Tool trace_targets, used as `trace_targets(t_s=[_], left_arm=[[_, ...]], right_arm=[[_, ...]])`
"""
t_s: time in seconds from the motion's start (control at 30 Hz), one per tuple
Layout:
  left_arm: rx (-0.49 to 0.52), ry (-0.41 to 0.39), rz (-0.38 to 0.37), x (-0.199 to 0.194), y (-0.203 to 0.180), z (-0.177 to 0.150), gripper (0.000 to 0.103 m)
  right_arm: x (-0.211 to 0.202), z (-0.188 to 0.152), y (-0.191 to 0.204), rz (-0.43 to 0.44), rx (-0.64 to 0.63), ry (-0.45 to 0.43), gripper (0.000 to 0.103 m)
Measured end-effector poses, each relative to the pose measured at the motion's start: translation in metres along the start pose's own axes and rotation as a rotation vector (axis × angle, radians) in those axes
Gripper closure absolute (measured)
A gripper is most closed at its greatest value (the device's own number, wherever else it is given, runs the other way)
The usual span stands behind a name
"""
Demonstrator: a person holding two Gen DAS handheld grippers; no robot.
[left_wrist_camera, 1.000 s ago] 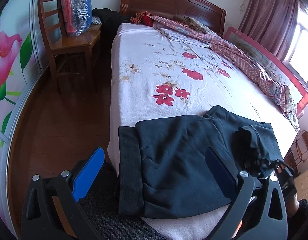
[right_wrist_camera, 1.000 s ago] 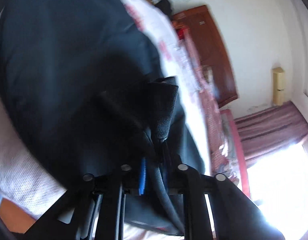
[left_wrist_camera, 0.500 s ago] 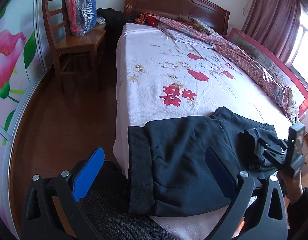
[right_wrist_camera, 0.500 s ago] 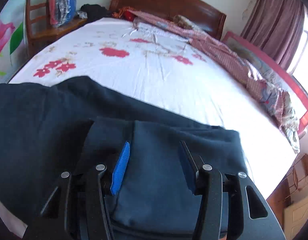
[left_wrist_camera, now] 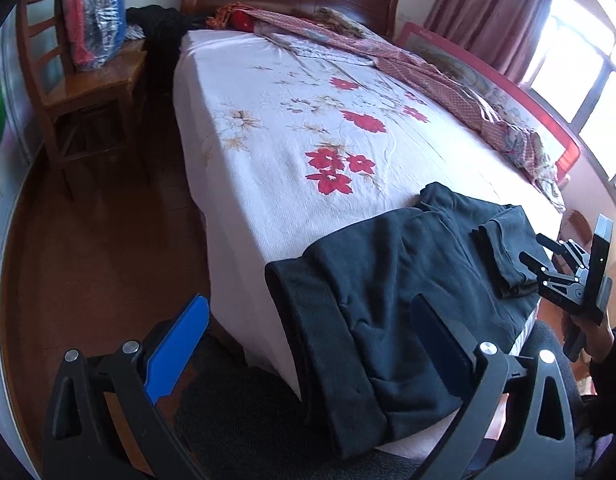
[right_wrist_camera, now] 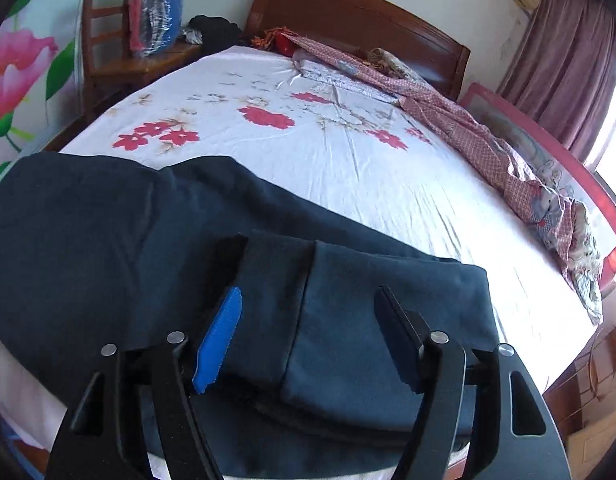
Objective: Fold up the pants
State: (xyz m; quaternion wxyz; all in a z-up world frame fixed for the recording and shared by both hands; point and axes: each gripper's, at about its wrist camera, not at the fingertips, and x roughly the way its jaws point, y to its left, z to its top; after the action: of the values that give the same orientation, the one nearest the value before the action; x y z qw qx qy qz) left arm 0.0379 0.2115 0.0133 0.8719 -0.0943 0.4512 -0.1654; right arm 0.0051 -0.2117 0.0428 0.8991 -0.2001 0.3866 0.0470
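Note:
The dark navy pants (left_wrist_camera: 392,292) lie folded on the near end of the bed, the waistband at the left hanging over the bed's corner. The leg ends (right_wrist_camera: 348,320) lie folded back on top at the right. My left gripper (left_wrist_camera: 308,344) is open and empty, held back from the bed's corner above the floor. My right gripper (right_wrist_camera: 308,336) is open, its fingers either side of the folded leg ends, holding nothing. It also shows in the left wrist view (left_wrist_camera: 548,256) at the right edge of the pants.
The bed's white sheet with red flowers (left_wrist_camera: 328,128) stretches beyond the pants. A pink checked quilt (right_wrist_camera: 488,140) lies along the far and right side. A wooden chair (left_wrist_camera: 80,92) with a plastic bag stands left by the headboard. Dark wooden floor (left_wrist_camera: 88,260) lies left.
My right gripper let go of the leg ends, opened and drew back a little. My left gripper pulled back and turned rightward; it stayed open.

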Motion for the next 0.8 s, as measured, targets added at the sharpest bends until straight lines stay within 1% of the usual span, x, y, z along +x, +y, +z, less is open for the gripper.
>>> trace_targets(t_s=[0.03,0.07,0.13,0.17,0.23,0.4,0.47,0.57,0.6,0.63,0.67,0.7,0.73,0.77,0.8], left_arm=[[-0.003,0.025,-0.058,0.008,0.009,0.004,0.002],[-0.006,0.045,-0.101,0.016,0.015,0.008,0.002],[-0.03,0.094,-0.197,0.035,0.028,0.012,0.002],[-0.052,0.108,-0.225,0.043,0.032,0.011,0.002],[-0.079,0.117,-0.314,0.056,0.038,0.01,0.003],[-0.075,0.112,-0.4,0.072,0.039,0.002,0.003],[-0.097,0.123,-0.437,0.079,0.041,-0.003,0.003],[-0.124,0.144,-0.469,0.087,0.041,-0.01,0.003],[-0.124,0.153,-0.478,0.089,0.038,-0.012,0.007],[-0.117,0.157,-0.476,0.089,0.036,-0.015,0.013],[-0.104,0.158,-0.447,0.088,0.032,-0.017,0.018],[-0.093,0.162,-0.393,0.087,0.03,-0.018,0.033],[-0.093,0.168,-0.356,0.086,0.031,-0.018,0.044],[-0.113,0.17,-0.355,0.084,0.034,-0.018,0.048],[-0.138,0.17,-0.35,0.082,0.038,-0.018,0.056]], right_arm=[[-0.001,-0.001,0.004,0.009,-0.007,0.021,0.035],[-0.003,-0.003,0.01,0.009,-0.015,0.033,0.035],[-0.01,-0.003,0.019,0.008,-0.035,0.041,0.035],[-0.012,-0.002,0.025,0.007,-0.045,0.046,0.035],[-0.016,0.002,0.03,0.002,-0.055,0.053,0.035],[-0.019,0.019,0.043,0.007,-0.093,0.065,0.035],[-0.019,0.025,0.051,0.012,-0.115,0.066,0.035],[-0.018,0.033,0.06,0.022,-0.14,0.07,0.035],[-0.017,0.035,0.064,0.032,-0.145,0.07,0.035],[-0.017,0.036,0.066,0.038,-0.146,0.071,0.035],[-0.016,0.036,0.068,0.04,-0.148,0.074,0.035],[-0.016,0.037,0.07,0.042,-0.152,0.077,0.035],[-0.015,0.036,0.071,0.046,-0.153,0.078,0.035],[-0.015,0.036,0.073,0.048,-0.152,0.081,0.035],[-0.015,0.036,0.074,0.042,-0.151,0.083,0.035]])
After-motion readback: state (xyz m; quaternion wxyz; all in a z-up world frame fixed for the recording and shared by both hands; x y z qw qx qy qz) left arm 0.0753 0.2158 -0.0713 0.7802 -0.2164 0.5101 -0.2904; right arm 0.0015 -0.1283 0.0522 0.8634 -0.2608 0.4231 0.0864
